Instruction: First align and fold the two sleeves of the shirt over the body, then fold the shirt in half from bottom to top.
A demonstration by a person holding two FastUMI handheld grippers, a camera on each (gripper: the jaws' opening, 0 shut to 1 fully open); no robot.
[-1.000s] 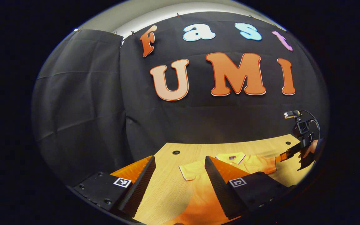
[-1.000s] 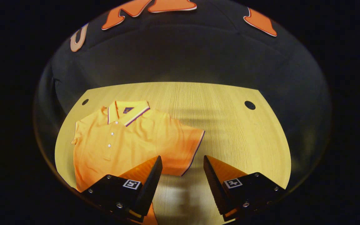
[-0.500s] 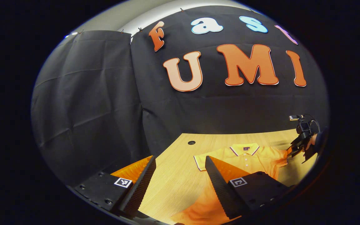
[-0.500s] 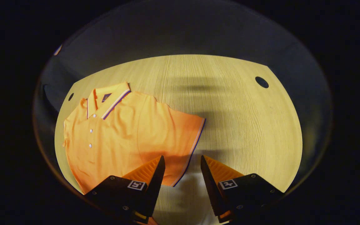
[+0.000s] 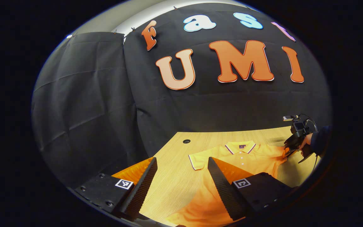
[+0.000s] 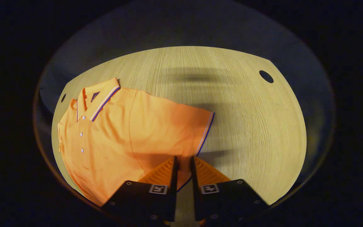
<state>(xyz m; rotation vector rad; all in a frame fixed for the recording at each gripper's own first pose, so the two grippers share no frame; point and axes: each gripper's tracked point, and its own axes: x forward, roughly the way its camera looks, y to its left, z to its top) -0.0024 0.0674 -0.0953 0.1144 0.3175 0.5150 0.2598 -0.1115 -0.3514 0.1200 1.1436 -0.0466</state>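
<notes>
1. Orange polo shirt (image 6: 118, 132) lies flat, front up, on the wooden worktop (image 6: 247, 126), collar (image 6: 98, 97) toward the black booth wall (image 5: 83, 104).
2. Right claw (image 6: 183, 164): fingers drawn nearly together over the lower corner of the shirt's sleeve (image 6: 184, 129) at its striped hem; whether both press the cloth cannot be told.
3. Left claw (image 5: 181, 164): fingers spread wide, holding nothing, raised near the shirt's other sleeve (image 5: 200, 157).
4. Right claw also shows at the shirt's far sleeve, held by a hand (image 5: 304, 145).

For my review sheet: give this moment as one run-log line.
stage: first sleeve fold starting | right gripper: closing on sleeve cuff | left gripper: open above table | shirt: flat, unfolded
</notes>
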